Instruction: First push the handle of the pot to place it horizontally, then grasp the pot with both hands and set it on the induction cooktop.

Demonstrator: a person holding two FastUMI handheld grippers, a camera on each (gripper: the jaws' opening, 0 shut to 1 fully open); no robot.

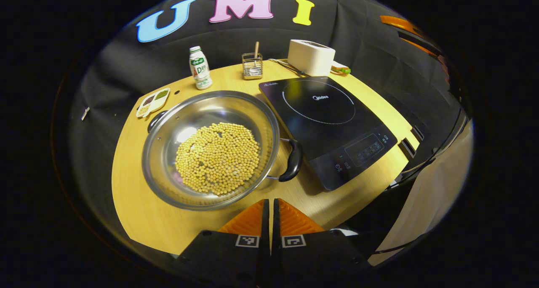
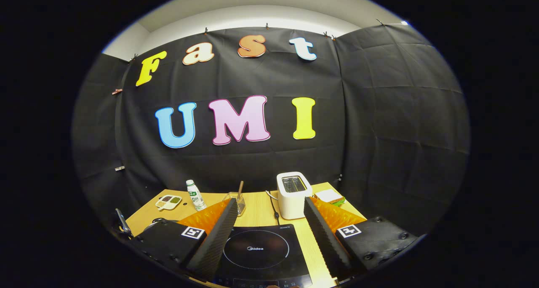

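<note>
The pot (image 1: 210, 149) — a wide, shallow steel pan — sits on the wooden table (image 1: 139, 212) just to the left of the induction cooktop (image 1: 328, 128), its rim close to the cooktop's edge but not on the glass. A heap of pale yellow beans (image 1: 218, 157) covers the middle of its floor, leaving a bare ring of metal around them. One black handle (image 1: 292, 159) sticks out on the side toward the cooktop; the opposite handle (image 1: 156, 120) shows at the far left rim.

Behind the pot, a small divided dish (image 1: 153, 102) holds separate portions of grains in light, dark and green tones. Just beyond the pot's far rim stands a white capped bottle (image 1: 200, 68), and to its right a clear square holder (image 1: 252, 65) with a wooden stick upright in it. Behind the cooktop is a white toaster (image 1: 310, 56), with a sandwich (image 1: 340, 69) beside it.

The left gripper (image 1: 270, 214) hangs above the table's near edge, in front of the pot, its fingers pressed together with nothing between them. In the right gripper view, the right gripper (image 2: 269, 229) is held over the near part of the cooktop — fingers spread wide apart, empty.
</note>
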